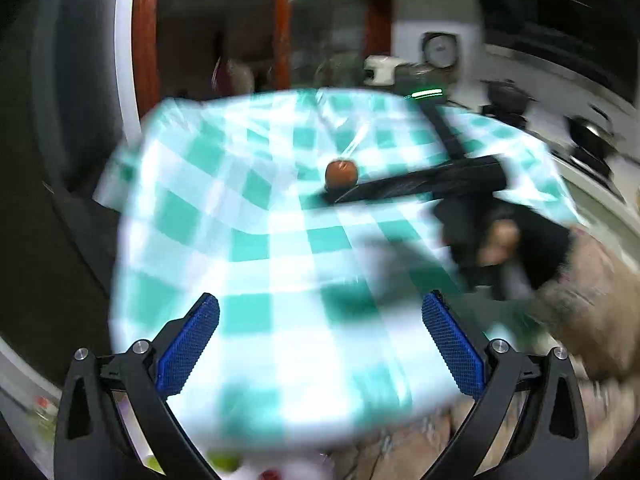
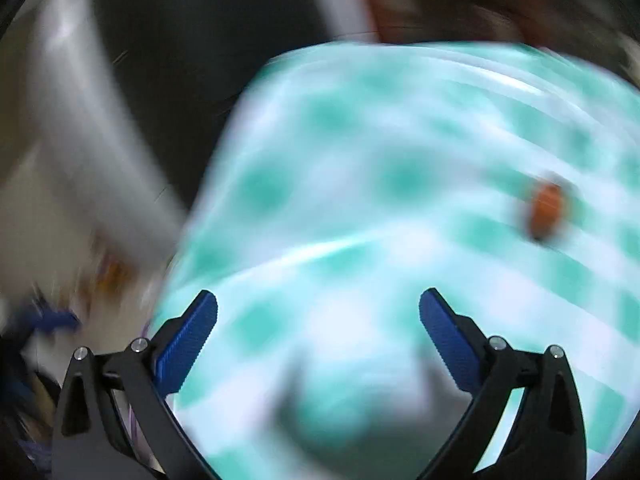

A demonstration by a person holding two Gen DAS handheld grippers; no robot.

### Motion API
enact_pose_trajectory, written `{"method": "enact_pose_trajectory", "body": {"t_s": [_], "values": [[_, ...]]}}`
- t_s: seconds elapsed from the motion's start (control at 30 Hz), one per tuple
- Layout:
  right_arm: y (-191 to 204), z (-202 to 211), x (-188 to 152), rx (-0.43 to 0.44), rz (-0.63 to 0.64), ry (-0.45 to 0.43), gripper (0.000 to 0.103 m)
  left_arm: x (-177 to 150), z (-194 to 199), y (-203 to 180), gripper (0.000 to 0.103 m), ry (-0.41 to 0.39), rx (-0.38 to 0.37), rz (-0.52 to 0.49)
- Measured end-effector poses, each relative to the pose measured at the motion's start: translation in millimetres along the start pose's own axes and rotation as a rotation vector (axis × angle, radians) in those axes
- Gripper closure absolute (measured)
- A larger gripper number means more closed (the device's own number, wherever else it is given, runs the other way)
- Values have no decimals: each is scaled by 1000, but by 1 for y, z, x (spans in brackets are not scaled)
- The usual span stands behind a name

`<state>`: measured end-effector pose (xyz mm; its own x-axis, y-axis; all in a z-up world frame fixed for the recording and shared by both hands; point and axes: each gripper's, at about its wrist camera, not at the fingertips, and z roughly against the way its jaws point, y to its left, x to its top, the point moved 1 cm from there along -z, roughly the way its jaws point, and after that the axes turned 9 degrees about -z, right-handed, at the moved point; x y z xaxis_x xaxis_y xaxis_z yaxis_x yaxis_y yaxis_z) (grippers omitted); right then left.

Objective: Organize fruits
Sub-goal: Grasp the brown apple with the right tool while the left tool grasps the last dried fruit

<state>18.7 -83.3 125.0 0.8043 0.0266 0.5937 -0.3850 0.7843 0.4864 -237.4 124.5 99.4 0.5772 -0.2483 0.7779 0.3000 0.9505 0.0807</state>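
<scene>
Above the near edge of a table, the left gripper (image 1: 320, 312) hangs with its two blue-padded fingers (image 1: 188, 348) spread wide apart and nothing between them. Under and ahead of it lies a green-and-white checked tablecloth (image 1: 256, 208), blurred in this view. Farther out on the cloth, well apart from the fingers, sits a small round reddish-brown fruit (image 1: 341, 173). Just right of the fruit and close against it, a dark flat object (image 1: 420, 186) reaches in from the right; whether it touches the fruit cannot be told. Beyond the table stand a dark wooden door frame (image 1: 144, 40) and a white appliance (image 1: 382, 68), with dark pots (image 1: 508, 98) on a counter at the right.

The right gripper (image 2: 318, 312) also stands open, its blue fingers (image 2: 188, 340) wide apart and holding nothing, over the same checked cloth (image 2: 360, 184). This view is heavily smeared. The fruit (image 2: 546, 208) shows as an orange-brown blur far off to the upper right of the fingers, resting on the cloth and well clear of them. To the left of the table a pale, blurred surface (image 2: 80, 140) runs past, too smeared to name.
</scene>
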Motion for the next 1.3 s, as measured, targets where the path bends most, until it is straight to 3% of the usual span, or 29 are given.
{"method": "enact_pose_trajectory", "body": {"t_s": [0.1, 0.17, 0.23, 0.3, 0.33, 0.5, 0.63, 0.67, 0.7, 0.87, 1.07, 1.3], "values": [[-91, -1, 12, -145, -174, -36, 1, 24, -88, 12, 5, 77, 0, 135], [-112, -16, -2, -188, -217, -27, 1, 36, -140, 17, 5, 96, 14, 202], [-107, -33, -1, -200, -200, 9, 1, 38, -174, 25, 5, 102, 26, 294], [-85, -33, -8, -209, -144, 25, 2, 40, -186, 37, 5, 108, 6, 350], [-79, -48, -9, -217, -108, 25, 2, 41, -182, 41, 5, 62, 7, 378], [-56, -128, 30, -320, -24, 86, 1, 35, -182, 52, 5, 41, 29, 454], [-54, -154, 45, -406, -13, 85, 4, 36, -183, 49, 5, 65, 43, 452], [-51, -156, 46, -444, 11, 80, 16, 37, -184, 48, 5, 70, 46, 445], [-48, -156, 45, -456, 32, 66, 36, 37, -184, 47, 5, 74, 47, 440], [-50, -139, 30, -422, 21, 49, 36, 36, -185, 48, 5, 79, 56, 447], [-70, -82, -5, -375, 9, -2, 36, 37, -192, 46, 5, 109, 62, 438], [-148, 16, -41, -398, -97, -97, 36, 38, -199, 44, 5, 144, 72, 426]]}}
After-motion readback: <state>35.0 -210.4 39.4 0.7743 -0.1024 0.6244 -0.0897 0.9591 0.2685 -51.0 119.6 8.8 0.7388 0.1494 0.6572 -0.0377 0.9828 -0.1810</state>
